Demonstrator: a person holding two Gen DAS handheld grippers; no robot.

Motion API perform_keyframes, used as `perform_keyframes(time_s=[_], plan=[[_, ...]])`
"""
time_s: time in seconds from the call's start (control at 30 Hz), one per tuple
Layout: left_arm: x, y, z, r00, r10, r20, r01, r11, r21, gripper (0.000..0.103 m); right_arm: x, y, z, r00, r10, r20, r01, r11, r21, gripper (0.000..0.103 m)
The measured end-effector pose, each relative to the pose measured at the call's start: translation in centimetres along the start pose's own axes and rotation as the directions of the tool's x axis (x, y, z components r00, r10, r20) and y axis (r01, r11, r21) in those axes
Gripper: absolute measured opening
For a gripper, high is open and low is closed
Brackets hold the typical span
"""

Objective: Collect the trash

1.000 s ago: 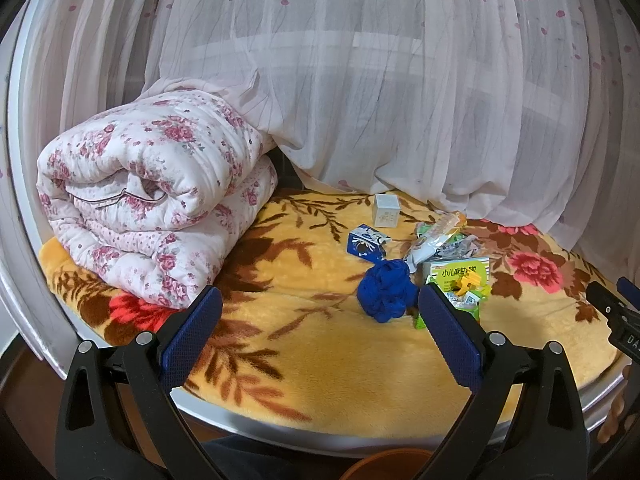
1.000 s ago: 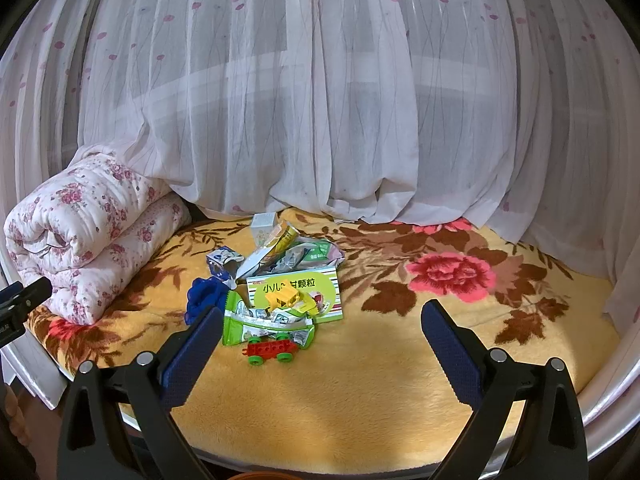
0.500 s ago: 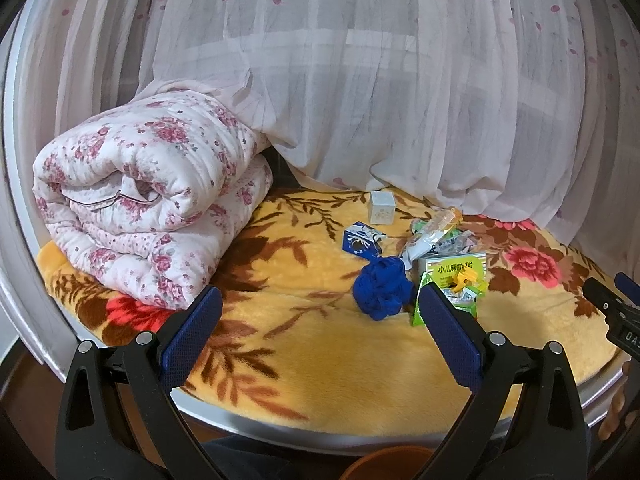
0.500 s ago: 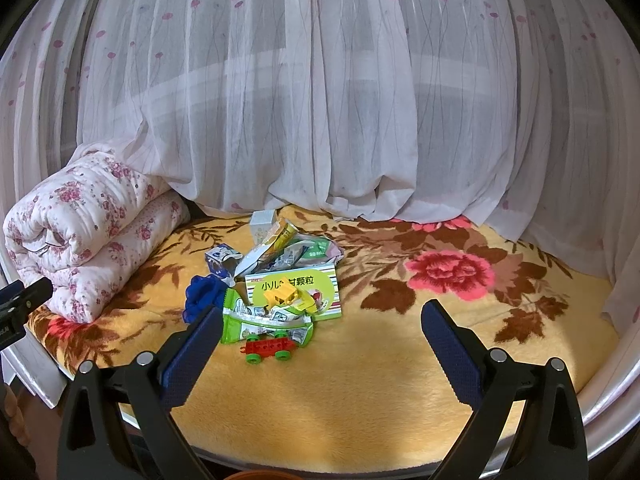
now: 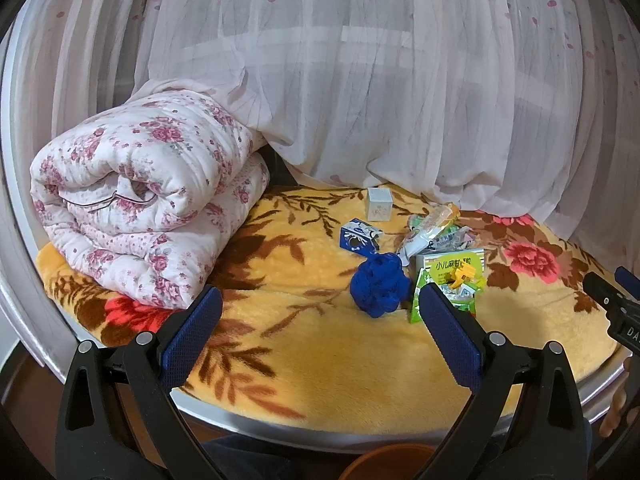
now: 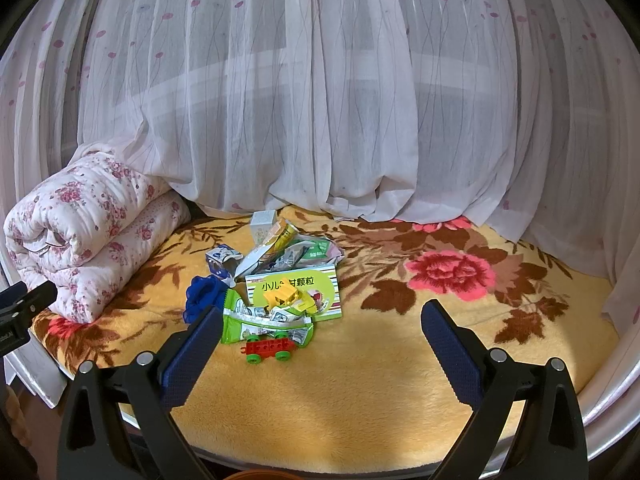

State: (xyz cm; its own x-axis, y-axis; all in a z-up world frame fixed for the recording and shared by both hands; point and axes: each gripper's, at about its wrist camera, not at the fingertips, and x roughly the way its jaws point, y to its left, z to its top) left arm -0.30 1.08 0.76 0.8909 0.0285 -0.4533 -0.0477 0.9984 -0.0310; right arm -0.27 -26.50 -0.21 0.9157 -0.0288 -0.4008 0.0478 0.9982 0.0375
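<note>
Right now both grippers hang at the near edge of the bed (image 6: 360, 400), jaws spread wide and holding nothing. The left gripper (image 5: 316, 332) faces the bed's left half, where a rolled flowered quilt (image 5: 148, 196) lies against the left edge under the white curtain (image 5: 360, 100). The right gripper (image 6: 320, 348) points toward the middle of the yellow flowered blanket (image 6: 440, 340).

The trash sits in a loose heap left of the bed's middle, well clear of both grippers. A green box (image 6: 296, 288) lies flat with a yellow toy (image 6: 286, 298) on top of it. Just in front, a torn green wrapper (image 6: 256, 322) touches the box's near edge, and a red toy car (image 6: 267, 349) sits at the wrapper's near side. A blue cloth ball (image 5: 380, 284) rests at the heap's left side. Behind it lie a small blue carton (image 5: 358, 236), crumpled wrappers (image 6: 296, 252) and an orange tube-like packet (image 5: 430, 224). A small white box (image 5: 379, 204) stands upright at the back, near the curtain's hem.
</note>
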Motion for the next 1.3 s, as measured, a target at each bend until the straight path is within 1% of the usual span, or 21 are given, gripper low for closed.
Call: perform_keyframes(time_s=[0.77,0.93,1.1,1.3], plan=[[0.1,-0.5,-0.2,1.000,-0.002,-0.004,0.002,1.000,0.002,0.096,0.0,0.0,0.0,1.000,0.002,-0.003,-0.002,1.000,0.002,0.098],[0.2,-0.9,-0.8,1.000,-0.005,-0.008,0.005,1.000,0.005,0.096,0.0,-0.1,-0.2,1.000,0.006,-0.006,-0.006,1.000,0.003,0.098],[0.7,-0.7,-1.3,1.000,0.002,-0.024,-0.001,1.000,0.006,0.096,0.3,0.0,-1.0,1.000,0.009,-0.017,-0.009,1.000,0.005,0.098],[2.3,-0.1,-1.8,0.997,0.001,-0.077,-0.001,1.000,0.000,0.096,1.8,0.4,-2.1,0.998,0.032,-0.059,-0.033,0.999,-0.014,0.098]])
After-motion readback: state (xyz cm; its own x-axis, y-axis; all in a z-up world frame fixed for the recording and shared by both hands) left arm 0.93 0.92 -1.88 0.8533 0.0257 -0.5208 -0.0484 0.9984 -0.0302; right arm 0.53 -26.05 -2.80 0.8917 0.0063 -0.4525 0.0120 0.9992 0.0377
